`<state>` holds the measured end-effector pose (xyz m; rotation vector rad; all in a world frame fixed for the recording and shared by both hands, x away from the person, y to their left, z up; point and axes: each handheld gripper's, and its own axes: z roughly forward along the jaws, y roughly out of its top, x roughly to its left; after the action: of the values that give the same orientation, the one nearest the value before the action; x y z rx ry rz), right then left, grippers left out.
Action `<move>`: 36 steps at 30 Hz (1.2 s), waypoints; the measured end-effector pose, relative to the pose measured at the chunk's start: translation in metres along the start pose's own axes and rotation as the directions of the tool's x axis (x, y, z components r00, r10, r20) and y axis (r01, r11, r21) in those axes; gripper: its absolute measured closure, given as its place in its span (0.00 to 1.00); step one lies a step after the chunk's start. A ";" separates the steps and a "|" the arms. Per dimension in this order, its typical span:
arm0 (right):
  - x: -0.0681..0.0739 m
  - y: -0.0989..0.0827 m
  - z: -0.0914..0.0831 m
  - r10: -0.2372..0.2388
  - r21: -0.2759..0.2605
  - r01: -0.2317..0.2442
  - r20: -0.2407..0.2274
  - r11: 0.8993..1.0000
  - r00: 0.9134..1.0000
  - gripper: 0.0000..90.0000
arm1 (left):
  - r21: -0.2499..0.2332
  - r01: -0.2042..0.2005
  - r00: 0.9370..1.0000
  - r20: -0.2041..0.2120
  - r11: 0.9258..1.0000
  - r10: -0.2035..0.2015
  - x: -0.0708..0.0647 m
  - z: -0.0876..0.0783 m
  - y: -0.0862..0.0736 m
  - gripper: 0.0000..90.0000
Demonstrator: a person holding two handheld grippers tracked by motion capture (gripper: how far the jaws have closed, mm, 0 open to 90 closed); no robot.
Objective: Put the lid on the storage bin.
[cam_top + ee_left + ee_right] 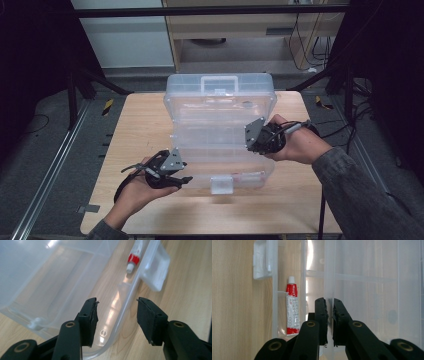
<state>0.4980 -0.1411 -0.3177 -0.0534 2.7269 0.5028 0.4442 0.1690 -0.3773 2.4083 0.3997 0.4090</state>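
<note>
The left gripper (117,315) sits nearest the camera, its jaws parted and clear of any surface, straddling the near rim of the clear plastic organiser box (117,322): the rim runs between the pads without touching them. Ahead of these fingers and a little right, a red-and-white tube (133,256) lies in the narrow front compartment, its long axis along the front wall. The right gripper (329,320) is clamped on a thin transparent inner wall of the box (329,277); the tube (292,310) lies just left of its fingers, cap pointing away. The other compartments look empty. The left hand (135,192) is nearer the white latch (222,184).
</note>
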 end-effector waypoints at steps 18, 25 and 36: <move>0.001 0.000 0.000 0.001 0.000 -0.001 -0.002 1.000 1.000 0.93 | -0.181 0.089 0.980 -0.162 0.980 -0.119 0.051 -0.060 0.027 0.66; 0.000 0.000 0.000 0.003 0.000 -0.003 -0.004 1.000 1.000 0.93 | -0.228 0.176 0.960 -0.177 0.958 -0.218 0.089 -0.062 0.039 0.88; 0.002 -0.001 0.001 -0.001 0.003 0.001 -0.005 1.000 1.000 0.93 | -0.235 0.233 0.942 -0.188 0.944 -0.280 0.114 -0.054 0.054 0.97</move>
<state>0.4968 -0.1414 -0.3190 -0.0553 2.7322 0.4984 0.5359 0.2024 -0.2816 2.0775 0.7252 0.5695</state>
